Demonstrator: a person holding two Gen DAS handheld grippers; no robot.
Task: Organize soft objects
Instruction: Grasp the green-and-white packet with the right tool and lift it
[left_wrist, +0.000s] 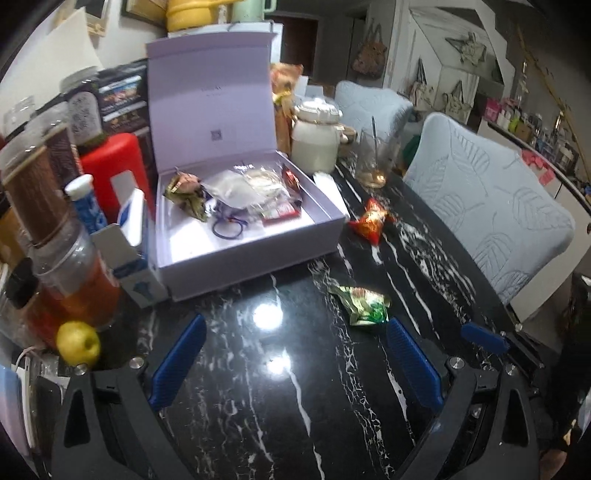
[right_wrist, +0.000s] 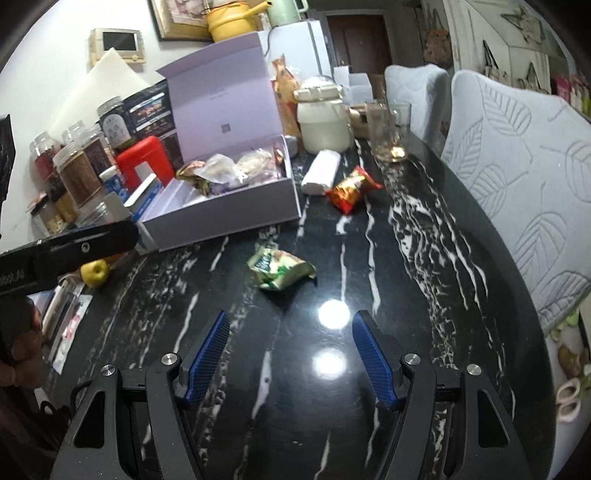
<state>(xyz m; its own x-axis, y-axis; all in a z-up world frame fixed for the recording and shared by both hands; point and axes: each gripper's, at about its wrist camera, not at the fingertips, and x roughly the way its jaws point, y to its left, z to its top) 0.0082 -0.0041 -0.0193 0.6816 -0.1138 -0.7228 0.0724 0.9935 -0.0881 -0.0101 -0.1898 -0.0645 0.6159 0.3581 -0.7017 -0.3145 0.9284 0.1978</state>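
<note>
Black marble table (right_wrist: 424, 258): two loose snack packets, green (right_wrist: 282, 272) and red (right_wrist: 351, 189); both claws (left_wrist: 295, 332) (right_wrist: 290, 325) wide, empty.

Black marble table (right_wrist: 424, 258), pale chairs (right_wrist: 517, 166)

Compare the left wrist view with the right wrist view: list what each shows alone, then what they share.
Only the left wrist view: the purple hair tie lying in the box, and a blue finger of the right gripper at its right edge.

Only the right wrist view: the wall panel, the left gripper's black body and the hand holding it.

Both: the open lilac box, green snack bag, red snack bag, yellow apple, white jar.
</note>
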